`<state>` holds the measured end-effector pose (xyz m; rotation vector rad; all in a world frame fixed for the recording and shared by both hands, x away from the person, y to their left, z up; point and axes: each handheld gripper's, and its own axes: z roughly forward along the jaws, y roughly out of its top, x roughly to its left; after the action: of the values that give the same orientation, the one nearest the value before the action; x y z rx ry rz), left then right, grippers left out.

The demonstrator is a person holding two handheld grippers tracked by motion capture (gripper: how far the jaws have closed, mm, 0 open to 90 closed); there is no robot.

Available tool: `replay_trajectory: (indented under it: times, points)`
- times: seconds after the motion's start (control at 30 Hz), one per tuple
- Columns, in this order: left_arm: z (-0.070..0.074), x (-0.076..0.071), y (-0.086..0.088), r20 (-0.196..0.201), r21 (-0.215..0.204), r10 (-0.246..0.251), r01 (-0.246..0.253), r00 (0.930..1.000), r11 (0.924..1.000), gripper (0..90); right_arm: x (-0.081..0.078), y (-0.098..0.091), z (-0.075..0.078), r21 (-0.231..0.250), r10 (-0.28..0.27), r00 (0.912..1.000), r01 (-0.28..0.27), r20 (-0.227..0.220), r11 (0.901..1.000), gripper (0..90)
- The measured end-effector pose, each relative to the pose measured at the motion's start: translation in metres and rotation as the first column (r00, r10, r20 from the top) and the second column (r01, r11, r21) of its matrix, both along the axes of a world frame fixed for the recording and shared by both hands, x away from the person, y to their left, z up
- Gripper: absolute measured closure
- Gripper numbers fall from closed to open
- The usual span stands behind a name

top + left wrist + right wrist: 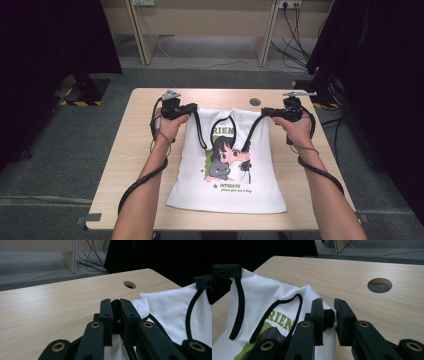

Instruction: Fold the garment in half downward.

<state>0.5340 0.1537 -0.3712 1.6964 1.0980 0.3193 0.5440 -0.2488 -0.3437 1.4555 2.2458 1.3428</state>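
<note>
Lying flat on the light wooden surface is a white sleeveless shirt with black trim and a cartoon print, its hem toward the person and its shoulder straps toward the far edge. The left tongs are gripping the shirt's left shoulder strap; in the left gripper view the tongs are standing almost fully closed, with white cloth bunching between the pads. The right tongs are gripping the opposite strap in the same way; in the right gripper view the tongs are pinching a fold of the white fabric just beside the black-edged neckline, and green letters of the print are showing below it. Both straps are being held slightly off the wood, so the top of the shirt is rising while the lower part is resting flat. A round cable hole is sitting in the surface near the far edge, between the two tongs.
</note>
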Motion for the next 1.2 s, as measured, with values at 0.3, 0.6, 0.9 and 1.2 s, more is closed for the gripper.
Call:
replay_trajectory:
  times: [0.3, 0.6, 0.9, 1.2]
  points:
    - [-0.026, -0.012, 0.002, -0.045, 0.074, -0.022, 0.026, 0.9987, 0.9970, 80.4, -0.011, -0.002, -0.027, -0.076, 0.045, 0.9981, -0.048, -0.041, 0.9959, 78.2]
    - [-0.032, -0.022, 0.011, -0.050, 0.088, -0.018, 0.023, 0.9986, 0.9958, 80.3, -0.022, -0.017, -0.047, -0.055, 0.037, 0.9965, -0.041, -0.075, 0.9976, 78.2]
    - [-0.035, -0.030, 0.020, -0.055, 0.090, -0.008, 0.013, 0.9984, 0.9958, 80.3, -0.030, -0.026, -0.049, -0.022, 0.048, 0.9959, -0.050, -0.077, 0.9985, 78.1]
    - [-0.034, -0.039, 0.023, -0.042, 0.092, -0.013, 0.017, 0.9990, 0.9956, 80.3, -0.038, -0.029, -0.048, -0.023, 0.052, 0.9959, -0.054, -0.074, 0.9983, 78.1]
